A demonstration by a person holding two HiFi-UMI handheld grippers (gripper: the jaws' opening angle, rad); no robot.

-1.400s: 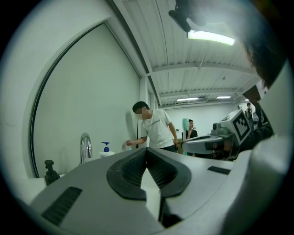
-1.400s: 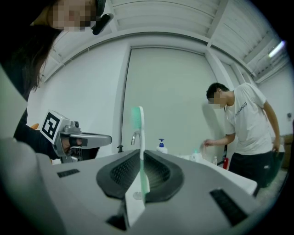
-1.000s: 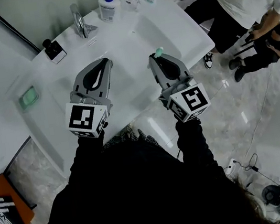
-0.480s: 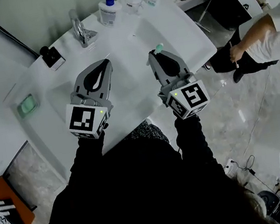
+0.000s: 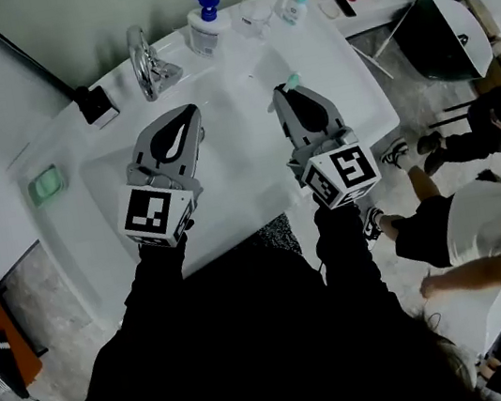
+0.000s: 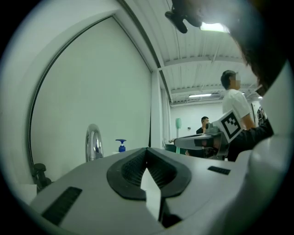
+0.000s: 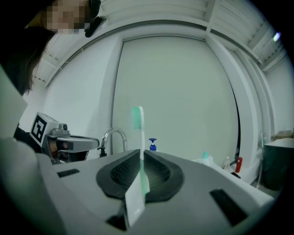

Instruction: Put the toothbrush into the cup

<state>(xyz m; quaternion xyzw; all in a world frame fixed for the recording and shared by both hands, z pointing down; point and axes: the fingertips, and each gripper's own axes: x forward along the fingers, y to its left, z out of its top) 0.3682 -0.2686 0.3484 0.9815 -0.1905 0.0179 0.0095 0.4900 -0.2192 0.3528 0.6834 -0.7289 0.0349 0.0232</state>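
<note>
The toothbrush (image 7: 138, 120) stands upright, pinched between the right gripper's (image 5: 283, 94) narrow jaws, and this gripper and the shut, empty left gripper (image 5: 188, 110) have moved forward over the sink (image 5: 236, 116), bringing the cup (image 5: 255, 16) ahead of the jaws nearer.

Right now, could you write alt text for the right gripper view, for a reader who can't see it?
The right tool grips a white-and-green toothbrush upright, head on top. Behind: a chrome faucet, a blue-capped pump bottle and a pale wall.
</note>
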